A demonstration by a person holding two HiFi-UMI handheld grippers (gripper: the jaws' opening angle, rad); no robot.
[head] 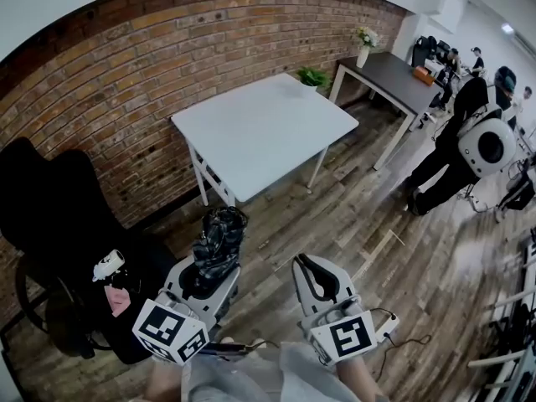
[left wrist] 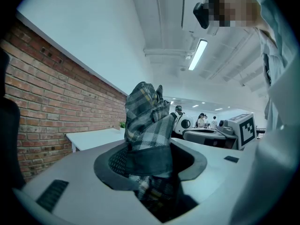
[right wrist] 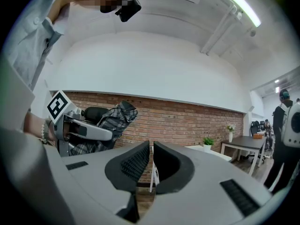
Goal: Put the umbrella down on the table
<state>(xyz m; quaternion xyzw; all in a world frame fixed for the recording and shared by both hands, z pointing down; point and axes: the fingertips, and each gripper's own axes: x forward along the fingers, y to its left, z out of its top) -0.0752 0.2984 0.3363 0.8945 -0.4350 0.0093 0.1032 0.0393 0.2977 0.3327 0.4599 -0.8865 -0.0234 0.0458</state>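
A folded plaid umbrella [head: 221, 234] stands upright in my left gripper [head: 209, 268], whose jaws are shut on its lower part. In the left gripper view the umbrella [left wrist: 147, 121] fills the gap between the jaws and hides much of what lies ahead. The white table [head: 264, 128] stands further ahead by the brick wall, apart from the umbrella, and its top [left wrist: 93, 137] shows left of the umbrella. My right gripper [head: 308, 268] is held beside the left one, jaws shut with only a thin slit and nothing between them [right wrist: 151, 161]. From the right gripper view the umbrella [right wrist: 112, 118] shows at the left.
A black office chair [head: 50, 216] with items on it stands at the left. A dark table [head: 394, 78] with a flower vase [head: 363, 47] stands back right, a small plant [head: 311, 77] between the tables. A person [head: 469, 132] stands on the wooden floor at the right.
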